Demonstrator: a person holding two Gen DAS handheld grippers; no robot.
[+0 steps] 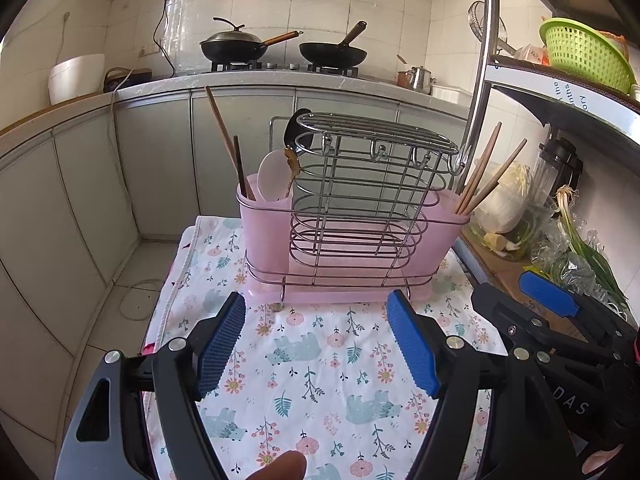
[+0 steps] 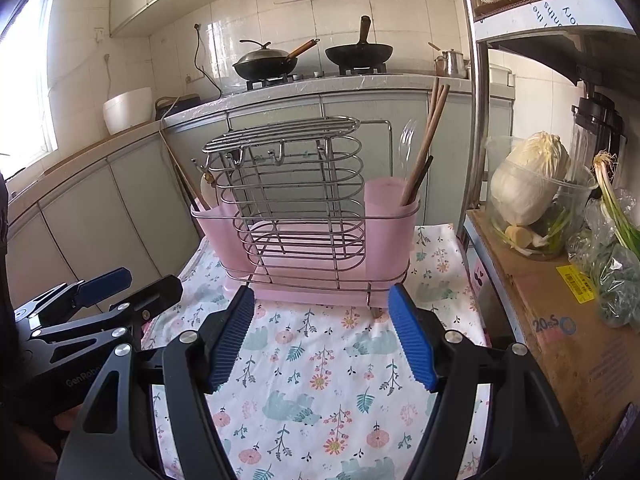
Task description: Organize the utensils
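Observation:
A pink utensil holder with a wire rack (image 1: 360,216) stands on a floral cloth (image 1: 320,360); it also shows in the right wrist view (image 2: 304,216). Its left cup holds chopsticks (image 1: 224,136), a white spoon (image 1: 272,176) and a black ladle (image 1: 298,128). Its right cup holds wooden chopsticks (image 1: 488,172) and, in the right wrist view, a clear spoon (image 2: 406,148). My left gripper (image 1: 316,344) is open and empty in front of the holder. My right gripper (image 2: 322,336) is open and empty beside it, also seen in the left wrist view (image 1: 548,300).
A metal shelf post (image 2: 478,120) stands right of the cloth. A cardboard box (image 2: 560,320) beside it carries a tub of cabbage (image 2: 532,184) and bagged greens (image 2: 616,264). Counter with two woks (image 1: 280,46) lies behind. Floor drops off left of the cloth.

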